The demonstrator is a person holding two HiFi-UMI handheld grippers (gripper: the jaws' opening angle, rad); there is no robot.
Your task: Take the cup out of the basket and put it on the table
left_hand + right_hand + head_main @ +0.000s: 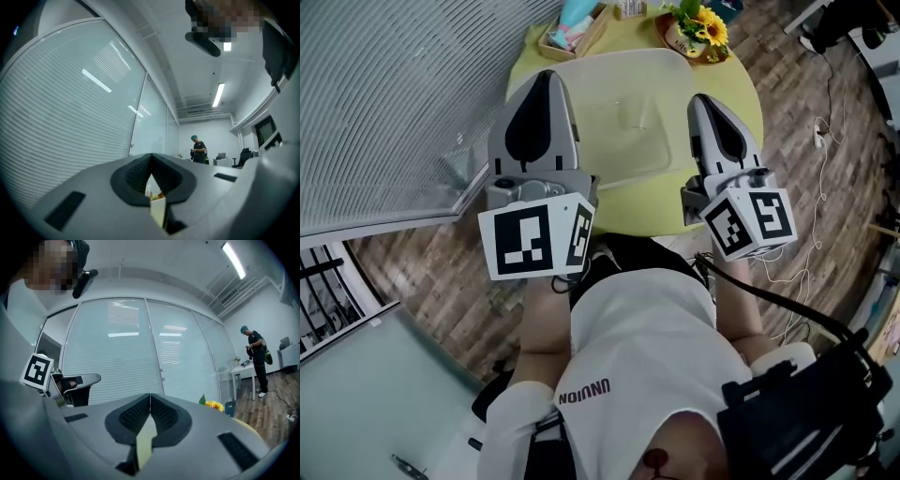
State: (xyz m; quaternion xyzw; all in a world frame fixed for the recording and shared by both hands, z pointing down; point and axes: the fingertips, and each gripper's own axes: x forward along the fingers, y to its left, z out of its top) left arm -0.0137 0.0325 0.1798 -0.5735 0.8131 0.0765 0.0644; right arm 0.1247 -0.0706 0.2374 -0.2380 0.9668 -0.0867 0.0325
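Note:
A shallow translucent basket (586,141) lies in the middle of the round yellow table (750,103). Inside it a faint clear cup (636,118) shows; its outline is hard to make out. My left gripper (546,77) is held up over the table's left side, beside the basket's left edge, jaws shut and empty. On the other side of the basket my right gripper (703,99) is likewise shut and holds nothing. In both gripper views the pads meet with nothing between them, left gripper (151,158) and right gripper (150,398); both point up and away from the table.
At the table's far edge stand a wooden tray (592,36) with small items and a pot of sunflowers (701,32), sunflowers (214,405). A glass wall with blinds (384,103) runs along the left. Cables (816,216) lie on the wooden floor. A person (254,363) stands far off.

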